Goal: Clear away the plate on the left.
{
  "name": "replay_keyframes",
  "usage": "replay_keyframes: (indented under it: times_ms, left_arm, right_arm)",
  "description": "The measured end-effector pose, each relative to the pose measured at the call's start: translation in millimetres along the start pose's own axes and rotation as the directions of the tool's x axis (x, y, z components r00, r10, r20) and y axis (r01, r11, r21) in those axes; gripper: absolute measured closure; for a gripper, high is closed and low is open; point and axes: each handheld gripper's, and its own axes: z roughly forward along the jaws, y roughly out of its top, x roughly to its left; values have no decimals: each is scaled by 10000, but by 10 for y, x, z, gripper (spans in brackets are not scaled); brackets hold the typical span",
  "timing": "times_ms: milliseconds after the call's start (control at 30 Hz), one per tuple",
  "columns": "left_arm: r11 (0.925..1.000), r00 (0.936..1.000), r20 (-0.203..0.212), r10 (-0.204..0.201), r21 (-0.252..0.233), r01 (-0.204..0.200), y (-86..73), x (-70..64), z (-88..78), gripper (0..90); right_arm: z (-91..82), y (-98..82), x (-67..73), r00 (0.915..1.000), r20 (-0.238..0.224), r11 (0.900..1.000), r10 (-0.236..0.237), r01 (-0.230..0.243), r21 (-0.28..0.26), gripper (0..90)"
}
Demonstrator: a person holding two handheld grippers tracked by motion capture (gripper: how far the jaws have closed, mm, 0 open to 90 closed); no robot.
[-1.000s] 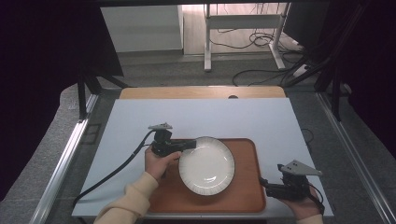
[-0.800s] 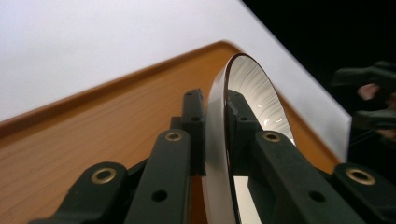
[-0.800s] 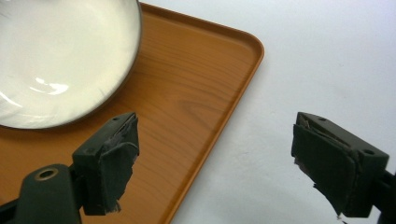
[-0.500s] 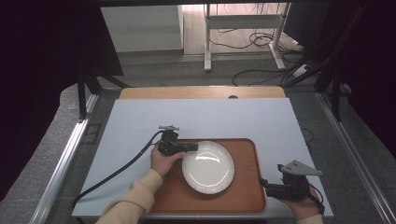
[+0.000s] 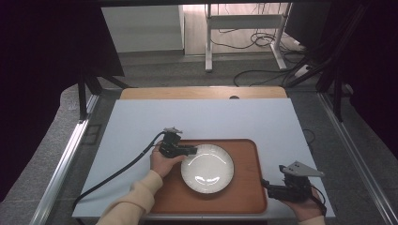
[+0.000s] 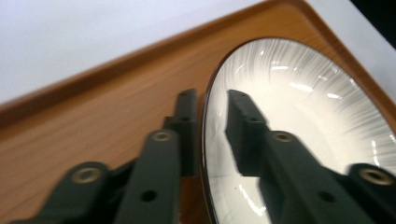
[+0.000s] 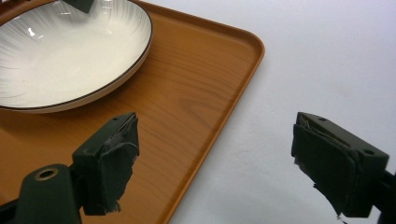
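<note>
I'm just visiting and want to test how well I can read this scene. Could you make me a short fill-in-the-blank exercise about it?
1. The white plate rests on a wooden ____.
2. The left gripper has one jaw on each side of the plate's ____.
3. The right gripper has its jaws wide ____, with nothing between them.
4. The tray lies on a pale ____ table top.

Missing words: tray; rim; open; blue

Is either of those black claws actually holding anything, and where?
Nothing is gripped. The left gripper has just been opening: its jaws straddle the plate rim with gaps showing. The right gripper is open above the tray edge.
</note>
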Motion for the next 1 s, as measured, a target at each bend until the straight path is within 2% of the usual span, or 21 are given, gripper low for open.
replay_keyframes:
  times_ms: [100, 133, 233, 333, 400, 433, 467, 500, 533, 567, 600, 633, 700, 733, 767, 867, 900, 967, 1000]
  left_arm:
    - [9996, 9998, -158, 158, -215, -162, 10, -27, -41, 529]
    - [9969, 9975, -494, 501, -584, -529, 24, -79, -114, 487]
    - [9907, 9952, -636, 739, -1100, -806, 67, -137, -262, 407]
    - [9864, 9904, -836, 1097, -1137, -1188, 90, -187, -434, 348]
    - [9831, 9839, -1089, 1420, -1005, -1530, 71, -234, -579, 325]
    - [9794, 9783, -1245, 1658, -955, -1781, 55, -251, -667, 324]
    - [9794, 9783, -1245, 1658, -955, -1781, 55, -251, -667, 320]
    - [9768, 9769, -1299, 1696, -1090, -1841, 19, -259, -851, 315]
    - [9760, 9782, -1308, 1613, -1261, -1778, -4, -248, -942, 312]
    - [9760, 9782, -1308, 1613, -1261, -1778, -4, -248, -942, 313]
    - [9761, 9801, -1406, 1403, -1461, -1607, -58, -200, -1125, 313]
    - [9748, 9794, -1540, 1306, -1602, -1552, -92, -177, -1211, 314]
    - [9720, 9820, -1557, 1072, -1914, -1365, -170, -136, -1375, 318]
    - [9717, 9823, -1588, 990, -1974, -1298, -212, -118, -1447, 319]
    - [9717, 9823, -1588, 990, -1974, -1298, -212, -118, -1447, 318]
    - [9713, 9800, -1791, 864, -2037, -1229, -360, -68, -1645, 313]
    - [9709, 9782, -1939, 738, -2103, -1149, -453, -32, -1733, 314]
    - [9712, 9779, -1985, 660, -2122, -1087, -507, -14, -1771, 314]
    - [9723, 9762, -2105, 516, -2126, -972, -605, 14, -1832, 315]
  right_arm:
    - [2, 0, 3, 10000, -15, 10000, -12, 12, 13, 154]
    - [0, 2, 8, 10000, -23, 10000, -11, 11, -3, 153]
    - [-3, -2, 7, 10000, -7, 10000, -14, 14, 2, 153]
    - [-9, -5, 7, 10000, 9, 10000, -22, 22, -8, 153]
    - [-9, -5, 7, 10000, 3, 10000, -27, 27, -12, 154]
    - [-8, -4, 8, 10000, -6, 10000, -32, 32, -7, 153]
    - [-6, -3, 9, 10000, -15, 10000, -46, 46, -5, 153]
    - [-4, -2, 10, 10000, -24, 10000, -54, 54, 2, 153]
    - [-2, -1, 12, 10000, -32, 10000, -56, 56, 4, 153]
    - [-1, -1, 15, 10000, -33, 10000, -55, 55, 8, 153]
    - [1, -1, 16, 10000, -26, 10000, -87, 87, 10, 153]
    - [2, 0, 18, 10000, -29, 10000, -90, 90, 3, 152]
    - [2, 1, 21, 9999, -28, 9999, -121, 121, -3, 152]
    - [3, 1, 22, 9999, -35, 9999, -129, 129, -5, 153]
    - [3, 1, 22, 9999, -35, 9999, -129, 129, -5, 153]
    - [9, 1, 22, 9999, -65, 9999, -157, 157, 2, 152]
    - [11, 0, 22, 9998, -47, 9998, -179, 179, 7, 152]
    - [15, 1, 26, 9998, -49, 9998, -182, 182, 18, 152]
    - [15, 1, 27, 9998, -52, 9998, -175, 175, 18, 152]
